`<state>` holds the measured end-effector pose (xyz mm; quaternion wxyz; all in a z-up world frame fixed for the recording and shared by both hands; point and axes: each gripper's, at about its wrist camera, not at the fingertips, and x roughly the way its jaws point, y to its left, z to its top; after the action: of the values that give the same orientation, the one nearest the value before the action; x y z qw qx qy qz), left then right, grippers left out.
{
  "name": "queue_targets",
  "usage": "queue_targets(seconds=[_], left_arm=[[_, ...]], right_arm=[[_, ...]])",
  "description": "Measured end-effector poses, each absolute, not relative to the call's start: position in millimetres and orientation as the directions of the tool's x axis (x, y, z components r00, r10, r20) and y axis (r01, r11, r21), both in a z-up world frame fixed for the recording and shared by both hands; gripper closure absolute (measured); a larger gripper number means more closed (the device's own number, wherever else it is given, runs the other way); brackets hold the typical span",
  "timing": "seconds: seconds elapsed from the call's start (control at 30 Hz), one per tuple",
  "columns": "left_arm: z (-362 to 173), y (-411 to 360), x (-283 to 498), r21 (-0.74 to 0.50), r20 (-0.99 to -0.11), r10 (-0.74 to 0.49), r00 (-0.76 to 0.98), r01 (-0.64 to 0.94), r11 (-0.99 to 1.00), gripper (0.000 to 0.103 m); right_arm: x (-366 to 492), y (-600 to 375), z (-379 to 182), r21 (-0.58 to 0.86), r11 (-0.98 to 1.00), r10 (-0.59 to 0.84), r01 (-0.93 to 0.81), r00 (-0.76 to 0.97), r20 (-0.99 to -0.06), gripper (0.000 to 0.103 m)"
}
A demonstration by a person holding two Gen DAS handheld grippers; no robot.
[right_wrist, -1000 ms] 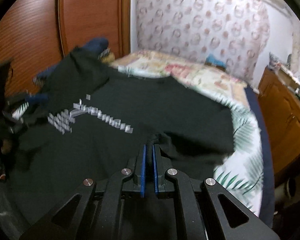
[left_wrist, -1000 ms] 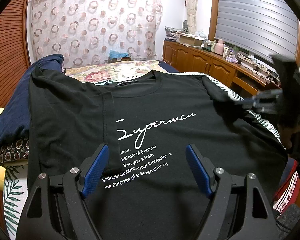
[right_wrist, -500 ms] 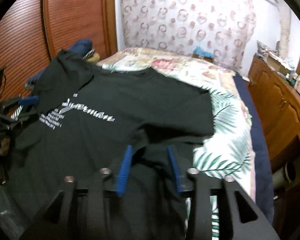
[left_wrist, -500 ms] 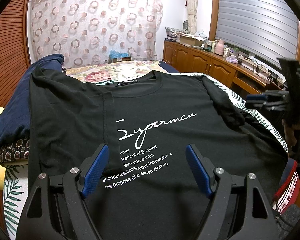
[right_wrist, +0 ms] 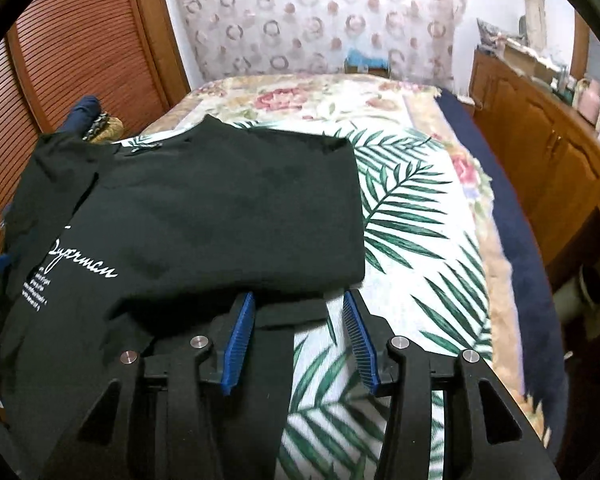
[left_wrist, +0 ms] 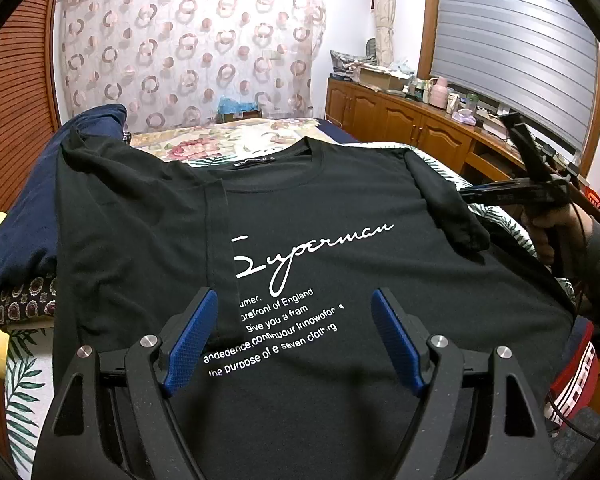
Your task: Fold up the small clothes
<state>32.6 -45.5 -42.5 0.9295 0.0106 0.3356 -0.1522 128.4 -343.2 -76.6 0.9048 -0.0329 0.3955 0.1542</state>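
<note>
Across the palm-leaf bedspread [right_wrist: 412, 240] lies the black cotton printed T-shirt [left_wrist: 320, 220]. Right gripper [right_wrist: 300, 336] jaws just opened, dropping the sleeve folded inward, now pulling back. Left gripper [left_wrist: 296, 340] w/ jaws wide, empty, over shirt's hem. Sleeve fold prob done.

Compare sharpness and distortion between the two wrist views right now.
Left wrist: crisp, the white print on the black T-shirt reads cleanly; strong fisheye bowing, dark vignette corners. Right wrist: softer, palm-leaf bedspread smeared near the frame bottom, same vignette.
</note>
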Motion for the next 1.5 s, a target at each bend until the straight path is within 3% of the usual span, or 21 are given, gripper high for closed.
queue_targets(seconds=[0.1, 0.17, 0.27, 0.57, 0.83, 0.93, 1.0, 1.2, 1.5], left_arm=[[-42.7, -45.8, 32.7, -0.082, -0.626, -0.276, 0.729, 0.290, 0.953, 0.023], [-42.8, -45.9, 32.8, -0.082, -0.627, -0.276, 0.729, 0.290, 0.954, 0.023], [-42.8, -45.8, 32.6, -0.083, -0.626, -0.275, 0.729, 0.289, 0.954, 0.023], [-42.6, -45.7, 32.5, -0.087, -0.625, -0.275, 0.731, 0.285, 0.954, 0.023], [-42.4, -45.5, 33.1, -0.098, -0.626, -0.277, 0.729, 0.279, 0.955, 0.023], [-42.4, -45.2, 33.2, -0.097, -0.626, -0.277, 0.730, 0.279, 0.955, 0.023], [-42.6, -45.2, 33.0, -0.097, -0.626, -0.276, 0.729, 0.279, 0.955, 0.023], [-42.3, -44.9, 33.6, -0.098, -0.626, -0.276, 0.730, 0.277, 0.956, 0.023], [-42.1, -45.2, 33.3, -0.098, -0.624, -0.277, 0.730, 0.278, 0.955, 0.023]], right_arm=[[131.5, -338.3, -70.8, 0.070, 0.941, 0.276, -0.330, 0.634, -0.722, 0.072], [131.1, -332.9, -68.0, 0.058, 0.936, 0.279, -0.346, 0.634, -0.721, 0.094], [121.1, -327.9, -57.2, -0.007, 0.932, 0.251, -0.362, 0.661, -0.707, 0.096], [104.2, -290.8, -11.9, -0.100, 0.909, 0.268, -0.405, 0.752, -0.602, 0.097], [122.1, -230.1, -8.1, -0.054, 0.851, 0.376, -0.522, 0.678, -0.632, 0.097], [125.7, -229.5, -6.9, -0.011, 0.836, 0.418, -0.549, 0.650, -0.635, 0.078], [123.7, -233.1, -8.3, -0.022, 0.839, 0.409, -0.543, 0.657, -0.633, 0.072], [117.1, -242.5, -20.3, -0.069, 0.858, 0.346, -0.509, 0.671, -0.656, 0.071], [131.6, -216.5, -48.3, -0.001, 0.847, 0.361, -0.531, 0.578, -0.731, 0.071]])
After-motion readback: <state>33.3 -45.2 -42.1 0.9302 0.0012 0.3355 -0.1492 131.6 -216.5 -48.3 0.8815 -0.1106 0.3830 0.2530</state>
